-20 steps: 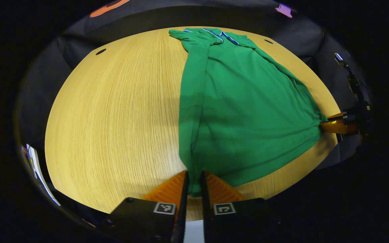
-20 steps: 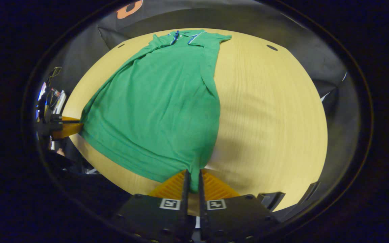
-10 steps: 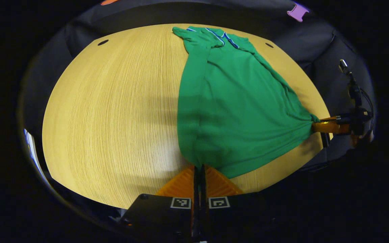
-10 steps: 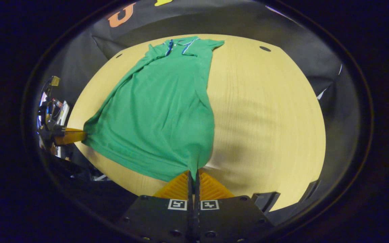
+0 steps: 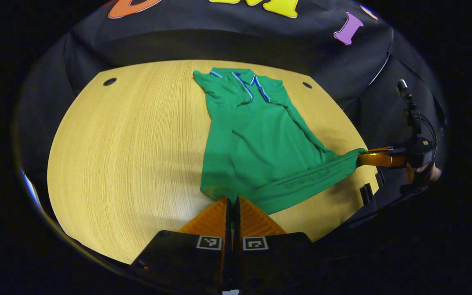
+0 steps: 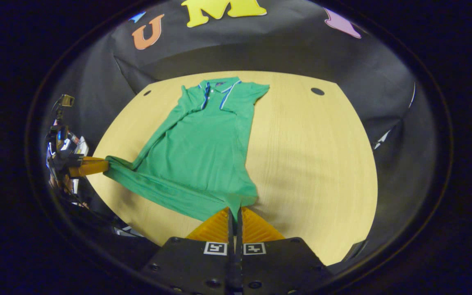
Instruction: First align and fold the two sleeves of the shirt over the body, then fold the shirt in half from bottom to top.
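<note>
While both grippers point(image 5: 232, 201) point(image 6: 234, 211) pinch hem corners, green shirt point(image 5: 252, 139) lifted off table point(image 5: 129, 143).

This is a recording booth, more a lab set-up than a home. Black cloth point(image 6: 285, 49) hangs as a wall close behind a pale wood-grain worktop point(image 5: 137, 139) with round cable holes point(image 6: 317, 91) near its far corners. Beside the worktop's edge, a handheld gripper rig point(image 5: 414, 149) carries cables and a small mast.

1 shirt point(image 5: 252, 143), 2 grippers point(image 5: 232, 201), 1 table point(image 5: 129, 143)
</note>
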`<state>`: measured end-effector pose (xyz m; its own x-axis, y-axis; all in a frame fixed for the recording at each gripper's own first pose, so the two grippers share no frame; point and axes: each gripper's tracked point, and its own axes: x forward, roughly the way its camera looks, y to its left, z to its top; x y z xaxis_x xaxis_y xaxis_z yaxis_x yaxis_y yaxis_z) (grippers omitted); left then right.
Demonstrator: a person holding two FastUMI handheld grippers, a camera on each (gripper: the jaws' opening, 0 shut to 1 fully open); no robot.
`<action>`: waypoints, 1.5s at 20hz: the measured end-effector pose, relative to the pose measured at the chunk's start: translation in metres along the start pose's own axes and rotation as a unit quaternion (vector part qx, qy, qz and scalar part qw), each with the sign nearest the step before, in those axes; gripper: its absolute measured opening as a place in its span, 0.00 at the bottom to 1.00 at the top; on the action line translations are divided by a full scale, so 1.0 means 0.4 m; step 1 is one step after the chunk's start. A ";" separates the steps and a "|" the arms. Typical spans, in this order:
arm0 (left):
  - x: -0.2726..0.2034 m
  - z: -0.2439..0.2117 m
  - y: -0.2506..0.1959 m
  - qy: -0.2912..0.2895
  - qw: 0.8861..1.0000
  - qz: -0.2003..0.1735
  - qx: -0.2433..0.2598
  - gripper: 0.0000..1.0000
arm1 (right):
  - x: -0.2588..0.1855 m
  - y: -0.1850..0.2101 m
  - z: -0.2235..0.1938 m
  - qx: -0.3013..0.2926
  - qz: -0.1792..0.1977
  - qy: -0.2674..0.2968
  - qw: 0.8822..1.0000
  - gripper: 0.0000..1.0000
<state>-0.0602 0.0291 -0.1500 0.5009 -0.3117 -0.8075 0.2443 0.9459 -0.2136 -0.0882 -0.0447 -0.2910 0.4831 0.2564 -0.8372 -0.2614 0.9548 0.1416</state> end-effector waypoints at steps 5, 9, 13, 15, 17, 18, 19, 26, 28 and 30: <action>-0.015 0.138 -0.010 -0.052 0.998 -0.001 0.021 0.06 | -0.026 -0.003 0.136 -0.005 0.000 -0.066 0.998 0.00; -0.009 0.260 0.005 -0.097 0.995 0.015 0.018 0.06 | -0.033 0.010 0.242 0.011 0.003 -0.100 0.995 0.00; 0.002 0.382 0.034 -0.132 0.991 0.036 0.007 0.06 | -0.031 -0.002 0.346 0.031 -0.003 -0.130 0.991 0.00; 0.011 0.434 0.048 -0.149 0.988 0.042 -0.003 0.06 | -0.026 -0.011 0.398 0.032 -0.007 -0.143 0.989 0.00; 0.021 0.479 0.071 -0.156 0.986 0.055 -0.011 0.06 | -0.020 -0.015 0.447 0.031 -0.007 -0.152 0.988 0.00; 0.028 0.493 0.087 -0.157 0.985 0.065 -0.013 0.06 | -0.018 -0.023 0.468 0.031 -0.011 -0.155 0.987 0.00; 0.035 0.510 0.092 -0.160 0.985 0.068 -0.015 0.06 | -0.016 -0.029 0.492 0.032 -0.013 -0.160 0.987 0.00; 0.107 0.641 0.104 -0.180 0.981 0.066 -0.030 0.06 | 0.041 -0.056 0.654 0.041 -0.020 -0.179 0.983 0.00; 0.136 0.685 0.117 -0.188 0.979 0.071 -0.030 0.06 | 0.071 -0.066 0.690 0.041 -0.023 -0.180 0.983 0.00; 0.167 0.726 0.130 -0.199 0.977 0.073 -0.032 0.06 | 0.103 -0.075 0.724 0.042 -0.025 -0.182 0.982 0.00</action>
<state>0.2269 0.0313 -0.0554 0.8125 -0.1712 -0.5572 0.1001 0.9827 -0.1560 0.1815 -0.0193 -0.1770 0.7637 0.2316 -0.6026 -0.1680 0.9726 0.1609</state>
